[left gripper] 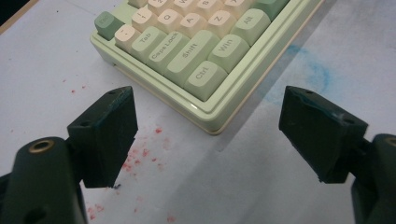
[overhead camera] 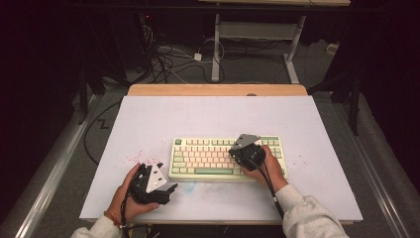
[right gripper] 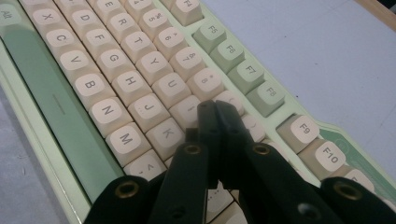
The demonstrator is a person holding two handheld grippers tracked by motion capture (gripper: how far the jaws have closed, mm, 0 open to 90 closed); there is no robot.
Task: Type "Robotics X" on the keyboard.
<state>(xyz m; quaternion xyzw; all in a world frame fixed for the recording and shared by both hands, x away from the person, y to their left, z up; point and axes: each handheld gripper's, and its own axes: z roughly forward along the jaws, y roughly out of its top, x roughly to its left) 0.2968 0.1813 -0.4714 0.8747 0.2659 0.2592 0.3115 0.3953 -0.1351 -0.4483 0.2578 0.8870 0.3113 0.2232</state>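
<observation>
A green-and-cream mechanical keyboard (overhead camera: 225, 158) lies flat near the middle of the white table (overhead camera: 148, 124), its long edge facing the person. The work in hand looks like key pressing with the right claw (right gripper: 212, 112), whose jaws are pressed together into a single tip. That tip hangs over the right half of the letter block, at or just above the keys past K and below the 8. Whether it is touching a key or hovering cannot be told, since the jaws themselves cover the key under them. In the high view the right claw (overhead camera: 243, 151) sits over the same part of the board, with the hand behind it.

The left claw (left gripper: 205, 130) is spread wide and holds nothing. It rests low over the table just off the keyboard's near left corner, pointing at the Ctrl key (left gripper: 205, 79). In the high view it (overhead camera: 171, 189) lies apart from the board.

As a judgement, the pressing is under way, and how many keys remain cannot be read here. The keyboard's right end is partly behind the right hand, and faint red specks and a blue smear mark the table.
</observation>
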